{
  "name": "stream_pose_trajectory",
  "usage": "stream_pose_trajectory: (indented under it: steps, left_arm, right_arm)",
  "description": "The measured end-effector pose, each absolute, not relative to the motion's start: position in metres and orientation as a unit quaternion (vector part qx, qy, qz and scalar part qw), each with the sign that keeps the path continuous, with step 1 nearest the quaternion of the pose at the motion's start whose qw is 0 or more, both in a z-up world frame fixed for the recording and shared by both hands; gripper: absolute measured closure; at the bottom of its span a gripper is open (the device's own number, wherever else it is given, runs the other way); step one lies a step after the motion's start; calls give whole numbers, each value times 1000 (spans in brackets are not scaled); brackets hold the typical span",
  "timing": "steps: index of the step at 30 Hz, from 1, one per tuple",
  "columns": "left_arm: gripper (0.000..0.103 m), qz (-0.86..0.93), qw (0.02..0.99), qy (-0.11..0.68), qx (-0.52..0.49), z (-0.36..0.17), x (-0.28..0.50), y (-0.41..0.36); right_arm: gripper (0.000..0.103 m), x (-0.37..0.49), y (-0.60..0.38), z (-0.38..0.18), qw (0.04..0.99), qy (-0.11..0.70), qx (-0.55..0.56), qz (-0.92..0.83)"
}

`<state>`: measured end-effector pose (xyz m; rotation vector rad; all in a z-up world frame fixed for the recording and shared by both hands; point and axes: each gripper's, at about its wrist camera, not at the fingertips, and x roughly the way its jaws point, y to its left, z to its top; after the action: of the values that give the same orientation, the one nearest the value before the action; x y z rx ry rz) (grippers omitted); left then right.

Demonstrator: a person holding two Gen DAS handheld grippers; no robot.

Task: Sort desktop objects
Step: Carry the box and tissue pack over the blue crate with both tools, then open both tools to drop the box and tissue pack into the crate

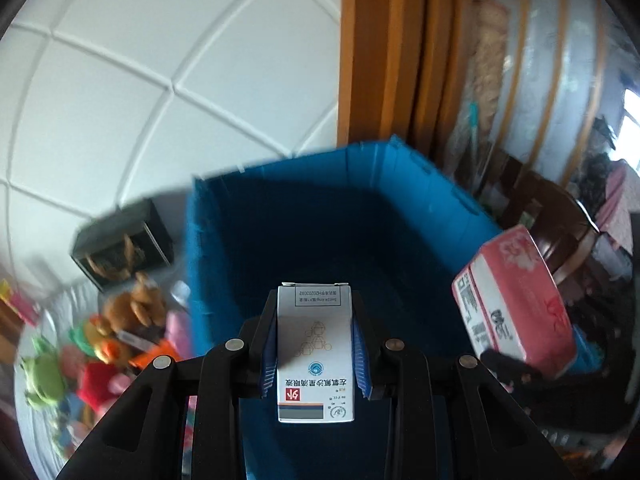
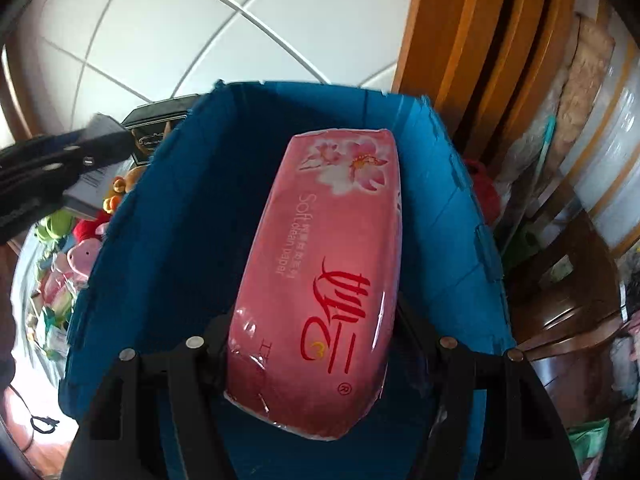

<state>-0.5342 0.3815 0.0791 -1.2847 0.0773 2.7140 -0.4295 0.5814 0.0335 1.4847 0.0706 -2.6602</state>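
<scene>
On the left we've got a heap of soft plush toys (image 1: 100, 344). Our left gripper (image 1: 316, 344) is clamped on a small white cardboard medicine box (image 1: 315, 360) over the deep blue bin (image 1: 320, 208); our right gripper (image 2: 312, 344) squeezes a pink plastic-wrapped tissue pack (image 2: 324, 272) above it too.

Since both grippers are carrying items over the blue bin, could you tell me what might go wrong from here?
1. The pink tissue pack is soft and sticks far out of the right gripper; it may sag or slip.
2. The left gripper with the white medicine box is close to the pack over the blue bin; they might bump.
</scene>
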Motion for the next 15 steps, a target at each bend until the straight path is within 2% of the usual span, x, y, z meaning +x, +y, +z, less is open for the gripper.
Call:
stream_pose_trajectory:
  steps: [7, 11, 15]
  left_arm:
    - [73, 834, -26, -24, -550, -18, -634, 407]
    - [73, 811, -88, 20, -578, -76, -667, 425]
    - [73, 783, -100, 19, -614, -127, -681, 434]
  right_arm:
    - [38, -514, 618, -33, 74, 23, 571, -817]
    - [38, -554, 629, -88, 91, 23, 629, -772]
    - [39, -587, 644, -139, 82, 15, 673, -735]
